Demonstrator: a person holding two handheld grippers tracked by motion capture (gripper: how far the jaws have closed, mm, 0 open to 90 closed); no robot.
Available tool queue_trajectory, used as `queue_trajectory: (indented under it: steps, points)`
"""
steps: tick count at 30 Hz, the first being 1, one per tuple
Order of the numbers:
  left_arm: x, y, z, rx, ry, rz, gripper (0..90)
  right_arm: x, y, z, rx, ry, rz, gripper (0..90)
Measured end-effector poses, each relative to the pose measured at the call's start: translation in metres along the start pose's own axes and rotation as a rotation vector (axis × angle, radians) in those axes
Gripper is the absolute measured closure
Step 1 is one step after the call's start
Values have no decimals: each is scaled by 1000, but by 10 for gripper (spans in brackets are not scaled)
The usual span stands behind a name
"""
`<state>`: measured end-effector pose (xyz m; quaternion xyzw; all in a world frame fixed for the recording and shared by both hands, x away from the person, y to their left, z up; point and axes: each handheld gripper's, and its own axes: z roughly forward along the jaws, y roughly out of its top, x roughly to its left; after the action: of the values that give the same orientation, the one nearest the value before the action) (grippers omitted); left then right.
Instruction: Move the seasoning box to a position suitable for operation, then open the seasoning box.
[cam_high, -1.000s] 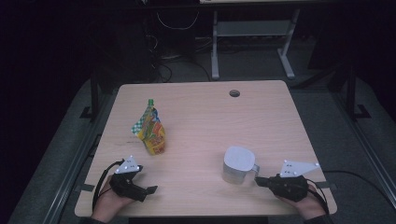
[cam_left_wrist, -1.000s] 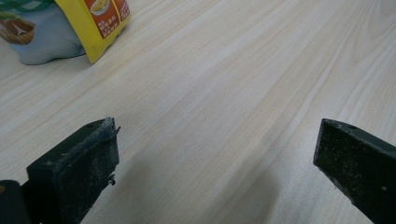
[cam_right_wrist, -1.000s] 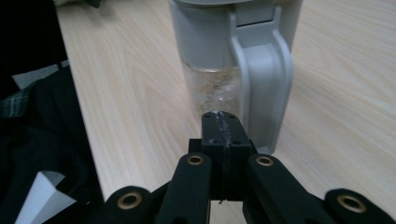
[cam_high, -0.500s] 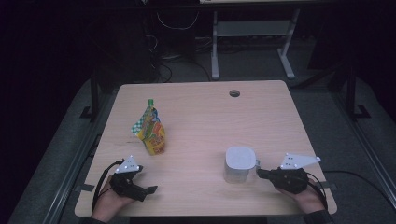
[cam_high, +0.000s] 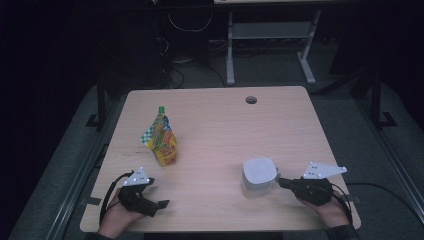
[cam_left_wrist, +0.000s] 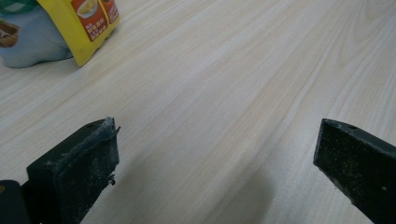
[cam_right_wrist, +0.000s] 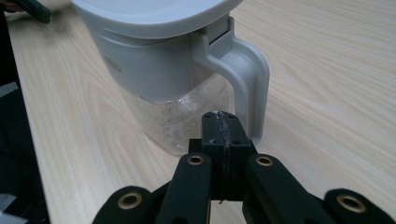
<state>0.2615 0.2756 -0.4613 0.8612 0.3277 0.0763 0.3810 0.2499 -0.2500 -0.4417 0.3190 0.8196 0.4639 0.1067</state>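
The jug (cam_high: 258, 177), white-lidded with a clear body, stands upright near the front right of the table (cam_high: 215, 125), its handle (cam_right_wrist: 243, 79) turned toward our right gripper (cam_high: 281, 183). A second ago it sat tilted and a little farther left; now it stands straight, slightly nearer our right hand. The right gripper's jaws are pressed together with nothing between them, their tips just beside the handle's foot. Our left gripper (cam_high: 161, 203) has kept its place at the front left, jaws wide apart over bare wood, the yellow pouch (cam_high: 161, 141) standing beyond it.
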Motion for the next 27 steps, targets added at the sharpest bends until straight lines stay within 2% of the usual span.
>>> queue_trajectory:
  steps: [6,11,17,18,21,25,27]
  points:
    - [-3,0,-2,-7,-1,2,0,-1,-3,-11,-17,-20,12,900]
    - [-3,0,-3,-2,7,7,0,-10,0,-18,-35,-34,31,899]
    - [-2,0,-1,-3,6,7,0,-21,13,-24,-67,-49,44,899]
    - [-2,1,1,-19,9,0,0,-22,15,-24,-71,-54,47,899]
    - [-2,2,2,-21,15,-3,0,-22,21,-25,-85,-59,59,899]
    - [-2,2,1,-22,23,15,0,-22,30,-24,-102,-42,39,899]
    - [-3,2,0,-28,29,3,0,-22,32,-24,-110,-41,39,899]
